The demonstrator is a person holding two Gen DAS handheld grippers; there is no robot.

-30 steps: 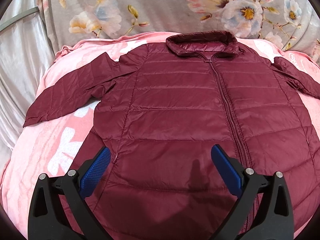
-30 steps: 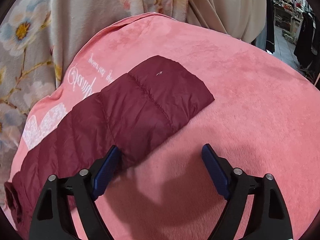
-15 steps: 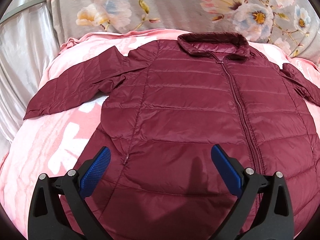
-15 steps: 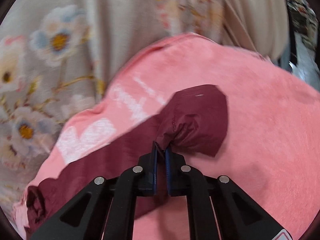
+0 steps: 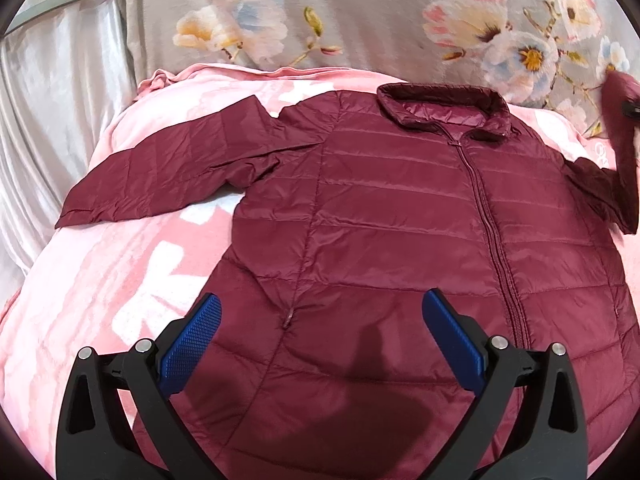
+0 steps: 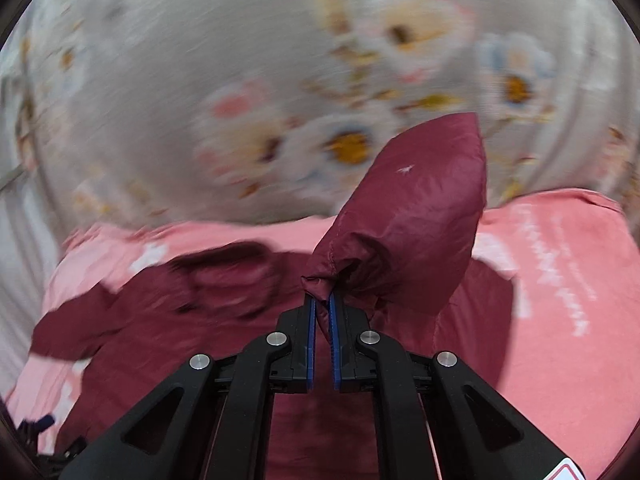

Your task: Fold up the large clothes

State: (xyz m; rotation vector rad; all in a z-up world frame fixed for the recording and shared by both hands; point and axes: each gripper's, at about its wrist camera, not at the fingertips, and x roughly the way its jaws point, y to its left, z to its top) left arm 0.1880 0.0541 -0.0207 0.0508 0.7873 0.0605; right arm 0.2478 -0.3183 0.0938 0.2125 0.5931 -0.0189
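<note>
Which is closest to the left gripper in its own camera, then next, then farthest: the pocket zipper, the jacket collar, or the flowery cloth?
From the left gripper:
1. Pocket zipper, just ahead between its fingers.
2. Jacket collar, up the jacket.
3. Flowery cloth, behind the collar.

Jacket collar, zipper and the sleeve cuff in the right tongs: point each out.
collar (image 5: 444,98), left wrist view, back rim.
zipper (image 5: 486,216), left wrist view, mid-chest stretch.
sleeve cuff (image 6: 420,208), right wrist view, raised panel above the right tongs (image 6: 322,312).
</note>
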